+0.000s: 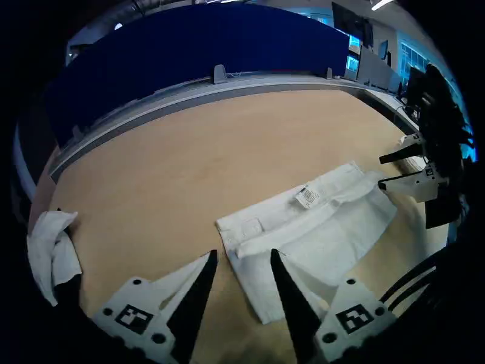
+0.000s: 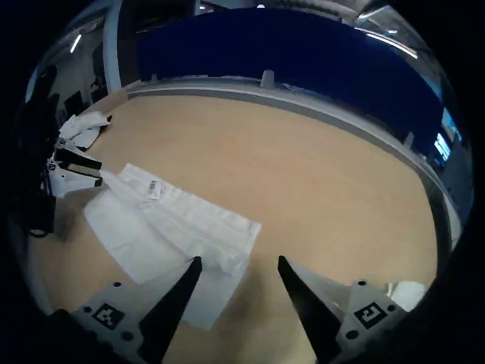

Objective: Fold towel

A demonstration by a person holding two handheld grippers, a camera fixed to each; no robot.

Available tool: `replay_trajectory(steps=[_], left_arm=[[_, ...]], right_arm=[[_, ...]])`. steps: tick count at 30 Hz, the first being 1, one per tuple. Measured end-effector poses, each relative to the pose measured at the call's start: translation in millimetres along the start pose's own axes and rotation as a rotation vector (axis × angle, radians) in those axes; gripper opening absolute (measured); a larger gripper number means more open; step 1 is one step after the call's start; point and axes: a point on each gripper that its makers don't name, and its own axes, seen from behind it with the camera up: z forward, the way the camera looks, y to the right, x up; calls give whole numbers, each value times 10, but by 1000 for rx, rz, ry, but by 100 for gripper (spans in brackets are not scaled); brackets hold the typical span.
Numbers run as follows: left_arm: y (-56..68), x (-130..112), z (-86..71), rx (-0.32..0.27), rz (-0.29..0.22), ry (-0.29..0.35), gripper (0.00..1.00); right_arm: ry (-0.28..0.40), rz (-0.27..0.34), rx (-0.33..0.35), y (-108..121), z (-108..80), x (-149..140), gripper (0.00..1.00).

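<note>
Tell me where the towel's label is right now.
In the left gripper view, the label lies on the white towel near its far edge, right of centre; in the right gripper view it shows at the left, near the left gripper.

- Label (image 1: pixel 307 196) on towel (image 1: pixel 327 230): print too small to tell.
- White cloth (image 1: pixel 51 255), left edge: partly cut off.
- White object (image 2: pixel 407 295) behind right gripper (image 2: pixel 238 259): mostly hidden, kind unclear.
- Near edge of towel: partly under right gripper's finger.

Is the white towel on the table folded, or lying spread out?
Partly folded: one layer of the white towel lies doubled over another on the table, its edges uneven and rumpled, its label facing up.
</note>
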Motion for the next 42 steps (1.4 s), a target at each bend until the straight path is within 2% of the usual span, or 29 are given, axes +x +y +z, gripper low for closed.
replay_trajectory(steps=[4, 10, 15, 24, 42], left_arm=[[-38, 13, -23, 8, -3, 8, 87], [-67, 35, -43, 16, -4, 15, 90], [-73, 64, -49, 17, -9, 22, 90], [-9, 82, -106, 7, -8, 31, 90], [62, -144, -499, 21, -33, 43, 90]], right_arm=[[10, 25, -1, 14, 1, 39, 100], [22, 22, -15, 44, -23, 88, 100], [24, 13, -20, 44, -45, 109, 100], [32, 15, -22, 36, -117, 133, 100], [48, 42, -38, -42, -482, -86, 100]])
